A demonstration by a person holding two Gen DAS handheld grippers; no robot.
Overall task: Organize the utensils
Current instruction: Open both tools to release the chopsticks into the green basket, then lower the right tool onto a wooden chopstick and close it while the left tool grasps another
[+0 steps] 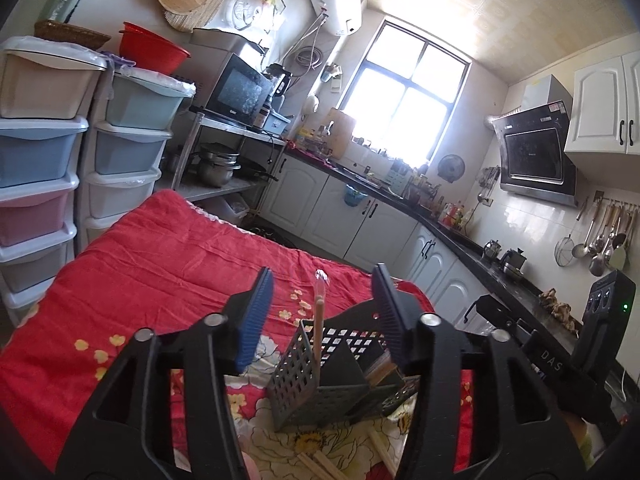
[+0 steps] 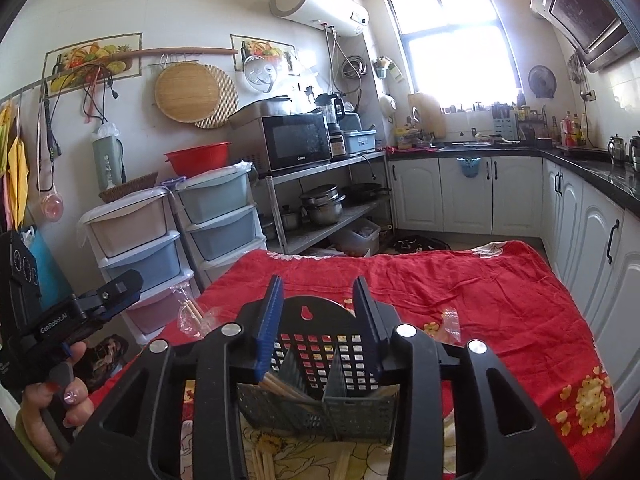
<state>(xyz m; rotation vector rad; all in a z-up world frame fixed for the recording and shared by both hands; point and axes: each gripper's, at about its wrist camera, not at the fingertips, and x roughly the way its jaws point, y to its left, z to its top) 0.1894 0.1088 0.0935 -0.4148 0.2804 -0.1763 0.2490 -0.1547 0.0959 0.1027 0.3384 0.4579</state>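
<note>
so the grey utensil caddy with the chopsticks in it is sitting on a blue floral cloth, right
Not quite: the cloth is red with a floral print, not blue. The right wrist view shows it plainly. The rest holds: the grey utensil caddy sits on it, with chopsticks in its left compartment.

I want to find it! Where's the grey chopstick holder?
The grey perforated chopstick holder stands on the red floral cloth, centre-bottom in both wrist views, just beyond each gripper's open jaws.
</note>
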